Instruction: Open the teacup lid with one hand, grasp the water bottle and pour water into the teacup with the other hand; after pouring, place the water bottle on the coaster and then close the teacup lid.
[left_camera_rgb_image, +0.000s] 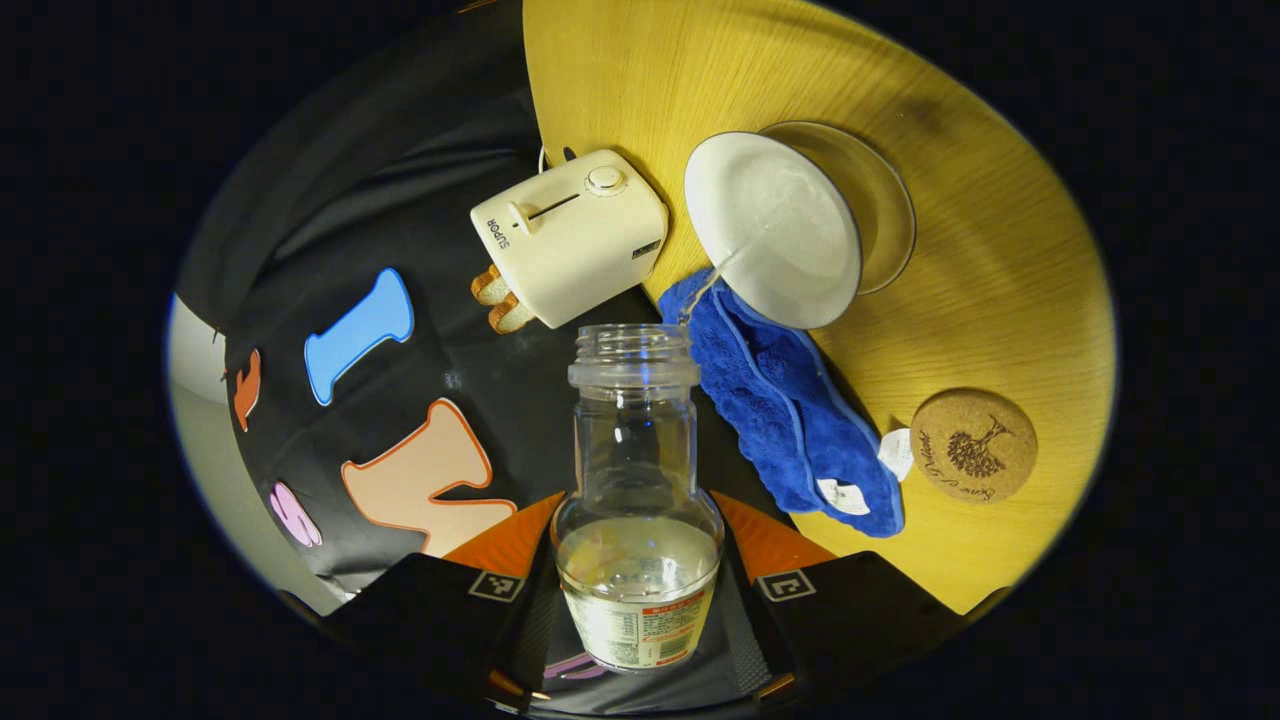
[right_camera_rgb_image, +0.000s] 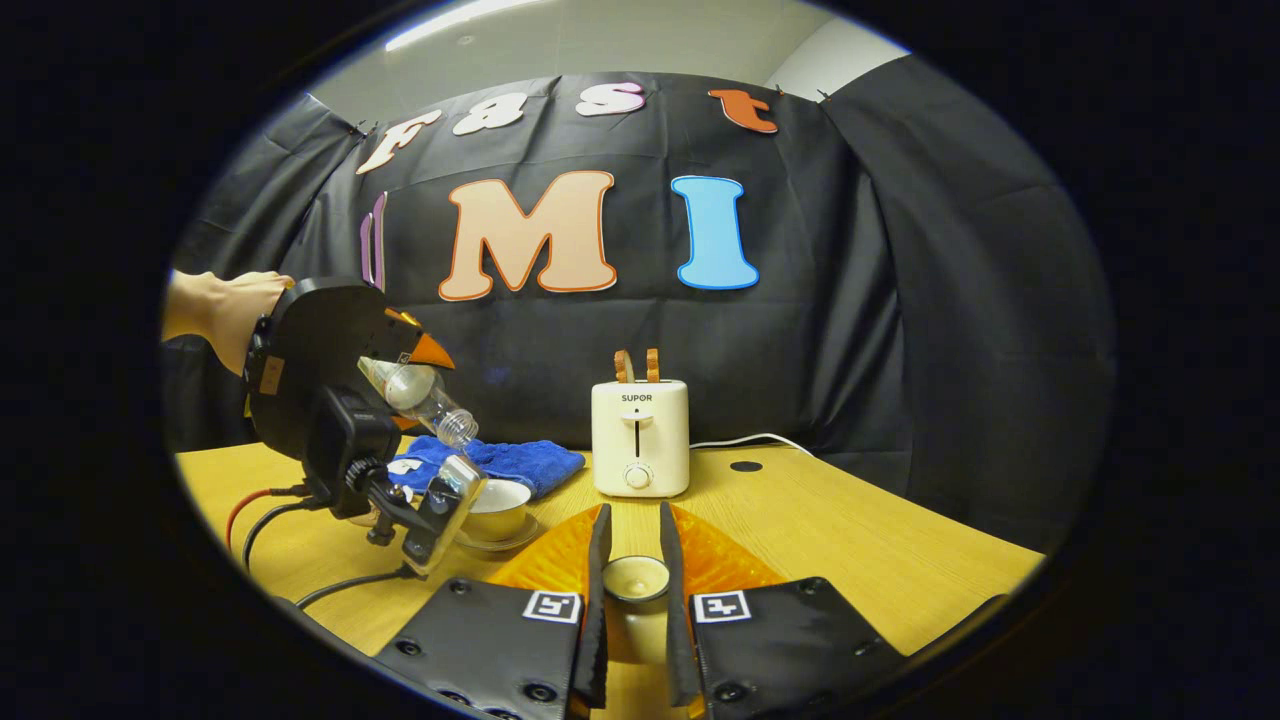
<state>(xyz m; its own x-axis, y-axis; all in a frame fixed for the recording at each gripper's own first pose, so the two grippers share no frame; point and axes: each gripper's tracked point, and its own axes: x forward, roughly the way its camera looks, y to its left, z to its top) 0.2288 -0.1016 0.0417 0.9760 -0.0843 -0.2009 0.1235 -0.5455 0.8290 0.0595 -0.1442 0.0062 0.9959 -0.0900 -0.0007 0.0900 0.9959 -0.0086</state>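
Observation:
My left gripper (left_camera_rgb_image: 640, 535) is shut on a clear, uncapped water bottle (left_camera_rgb_image: 637, 470) that is partly full. The bottle is tipped toward the white teacup (left_camera_rgb_image: 775, 230) on its glass saucer (left_camera_rgb_image: 890, 215), and a thin stream of water runs from its mouth into the cup. In the right gripper view, the left gripper (right_camera_rgb_image: 415, 365) holds the tilted bottle (right_camera_rgb_image: 428, 400) above the open teacup (right_camera_rgb_image: 497, 508). My right gripper (right_camera_rgb_image: 635, 530) is shut on the cream teacup lid (right_camera_rgb_image: 637, 578), holding it off the table to the cup's right. A round cork coaster (left_camera_rgb_image: 973, 445) lies on the table.
A blue cloth (left_camera_rgb_image: 790, 420) lies between the teacup and the coaster. A white toaster (right_camera_rgb_image: 640, 437) with two slices in it stands at the back of the wooden table (right_camera_rgb_image: 850, 540). A hand (right_camera_rgb_image: 225, 310) holds the left gripper, and cables (right_camera_rgb_image: 260, 510) trail across the table below it.

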